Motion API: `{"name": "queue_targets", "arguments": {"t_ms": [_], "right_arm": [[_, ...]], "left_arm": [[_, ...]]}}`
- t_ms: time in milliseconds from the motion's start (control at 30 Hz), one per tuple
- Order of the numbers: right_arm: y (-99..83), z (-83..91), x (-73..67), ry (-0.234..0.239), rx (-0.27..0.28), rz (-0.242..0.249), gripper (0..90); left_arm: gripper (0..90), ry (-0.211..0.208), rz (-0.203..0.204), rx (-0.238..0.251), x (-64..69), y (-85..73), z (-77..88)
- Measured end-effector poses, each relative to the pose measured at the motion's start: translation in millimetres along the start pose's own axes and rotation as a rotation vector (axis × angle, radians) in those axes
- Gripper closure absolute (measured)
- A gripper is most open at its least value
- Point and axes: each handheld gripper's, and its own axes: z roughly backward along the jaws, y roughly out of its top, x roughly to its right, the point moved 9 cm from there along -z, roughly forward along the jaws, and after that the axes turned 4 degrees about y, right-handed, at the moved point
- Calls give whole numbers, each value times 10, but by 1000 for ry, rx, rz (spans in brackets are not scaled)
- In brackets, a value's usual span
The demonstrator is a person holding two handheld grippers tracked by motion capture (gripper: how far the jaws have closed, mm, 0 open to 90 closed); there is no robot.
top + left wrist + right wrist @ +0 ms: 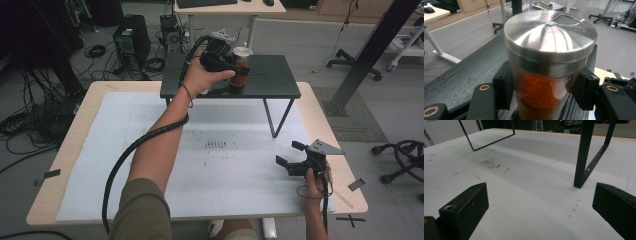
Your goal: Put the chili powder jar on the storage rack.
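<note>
jar (pixel 544 100): orange contents | lid (pixel 550 35): silver | shelf (pixel 270 75): black woodgrain

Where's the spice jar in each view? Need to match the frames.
High view: jar upper centre, on the black shelf, between the left gripper's jaws.
Left gripper view: jar centre frame, steel lid on top, both pads pressed on the glass.
Right gripper view: the jar isn't in frame.
Shared landmark: the black shelf; its leg is in the right gripper view.
</note>
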Motion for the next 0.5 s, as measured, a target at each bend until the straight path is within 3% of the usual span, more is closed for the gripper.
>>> {"name": "queue_targets", "arguments": {"t_ms": [500], "right_arm": [[0,1,1,-1,0,0,3]], "left_arm": [[430,1,4,-2,-3,-3,-8]]}}
